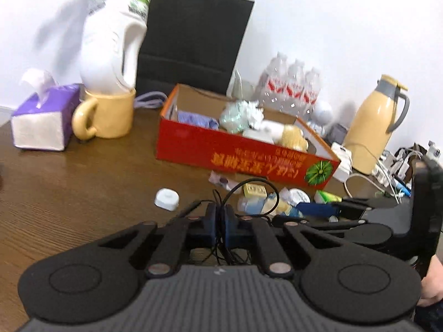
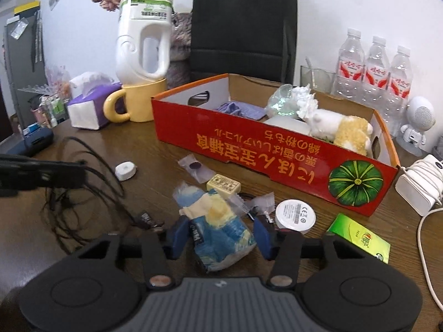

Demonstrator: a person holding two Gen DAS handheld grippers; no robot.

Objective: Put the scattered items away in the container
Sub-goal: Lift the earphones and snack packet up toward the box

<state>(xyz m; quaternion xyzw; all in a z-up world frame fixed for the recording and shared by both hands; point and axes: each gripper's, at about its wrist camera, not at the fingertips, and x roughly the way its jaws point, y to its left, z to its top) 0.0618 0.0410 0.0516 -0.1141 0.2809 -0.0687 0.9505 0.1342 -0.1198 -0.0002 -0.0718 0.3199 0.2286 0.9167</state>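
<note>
The brown wooden table [image 2: 144, 149] carries everything, and the biggest task thing on it is the red cardboard box [image 2: 271, 160] with a green pumpkin printed on its side, which stands in the middle, near the black paper bag [image 2: 243, 25] at the wall. Inside the box there are already a purple cloth [image 2: 239, 109], a crumpled clear wrapper [image 2: 282, 102] and a white-and-yellow plush toy [image 2: 337, 127], so I judge the tidying to be partly done. What is left lies on the table in front of the box: a blue-and-yellow crumpled bag [image 2: 218, 229], a tangled black cable [image 2: 83, 171], a green packet [image 2: 360, 235], a round white lid-like disc [image 2: 295, 215], a small white cap [image 2: 126, 171], a small cream box [image 2: 223, 184] and some tiny clear sachets [image 2: 196, 167]. The right gripper [image 2: 218, 235] is wide open, with its blue pads on both sides of the blue-and-yellow bag, close to it but, as far as I can tell, not yet pressing it. The left gripper [image 1: 220, 221] has its pads nearly together, and thin strands of the black cable pass between them; it seems to pinch the cable, which hangs in loops under it. Both things still need to go over the box wall.
</note>
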